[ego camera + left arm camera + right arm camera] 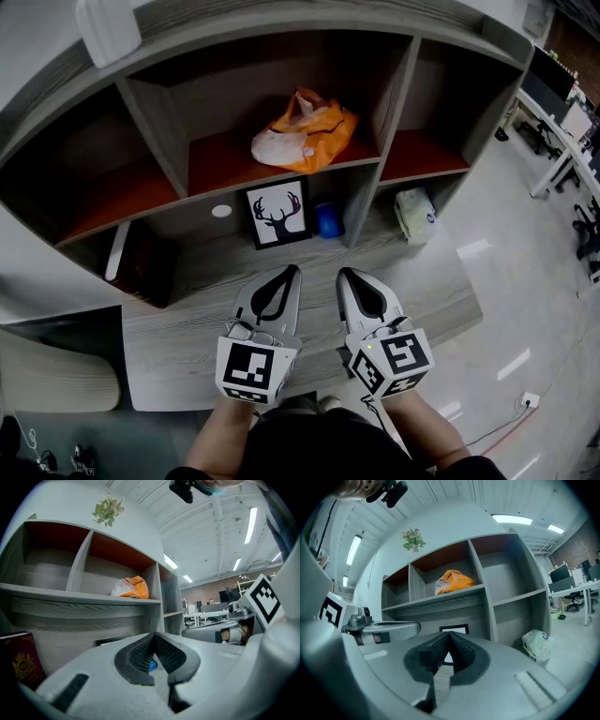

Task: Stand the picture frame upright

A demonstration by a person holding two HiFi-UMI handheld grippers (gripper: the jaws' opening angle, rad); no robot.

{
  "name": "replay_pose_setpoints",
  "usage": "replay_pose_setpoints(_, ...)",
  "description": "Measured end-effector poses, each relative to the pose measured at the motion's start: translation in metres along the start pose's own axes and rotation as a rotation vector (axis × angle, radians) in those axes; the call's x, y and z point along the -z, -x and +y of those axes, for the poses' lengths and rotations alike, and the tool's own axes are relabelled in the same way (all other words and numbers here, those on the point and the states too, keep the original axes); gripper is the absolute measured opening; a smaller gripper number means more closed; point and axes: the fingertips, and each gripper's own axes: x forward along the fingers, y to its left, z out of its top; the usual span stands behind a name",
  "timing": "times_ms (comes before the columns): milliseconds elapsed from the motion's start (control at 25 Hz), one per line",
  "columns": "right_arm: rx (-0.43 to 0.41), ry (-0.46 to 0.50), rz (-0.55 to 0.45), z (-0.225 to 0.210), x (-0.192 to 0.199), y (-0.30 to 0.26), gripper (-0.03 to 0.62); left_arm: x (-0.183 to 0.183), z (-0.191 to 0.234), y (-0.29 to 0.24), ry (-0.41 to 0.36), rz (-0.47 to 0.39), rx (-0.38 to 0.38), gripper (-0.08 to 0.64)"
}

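The picture frame [278, 213], black-rimmed with a deer-head print on white, stands upright against the back of the shelf unit's lower middle bay; its top edge shows in the right gripper view [455, 629]. My left gripper [293, 270] and right gripper [343, 274] hover side by side above the grey wood ledge, a little short of the frame, both shut and holding nothing. In the left gripper view the left gripper's tips [153, 634] meet, with a blue object behind them. The right gripper's tips [449, 634] also meet, in line with the frame.
A blue cup-like object [327, 220] stands right of the frame. An orange and white bag [305, 132] lies on the shelf above. A dark red book [21, 660] leans in the lower left bay. A white plastic bag [415, 215] sits in the lower right bay.
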Motion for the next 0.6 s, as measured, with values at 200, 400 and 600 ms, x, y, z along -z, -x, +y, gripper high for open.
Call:
replay_pose_setpoints(200, 0.003, -0.002, 0.026, 0.003, 0.011, 0.002, 0.000, 0.012, -0.002, 0.005, 0.021, 0.031, 0.005, 0.002)
replay_pose_setpoints(400, 0.007, -0.009, 0.043, 0.006, 0.019, 0.002, 0.000, 0.023, -0.003, 0.011, 0.022, 0.058, 0.004, 0.002)
replay_pose_setpoints(600, 0.005, -0.006, 0.061, 0.008, 0.026, 0.000, 0.000, 0.031, 0.000, 0.014, 0.031, 0.079, -0.006, 0.002)
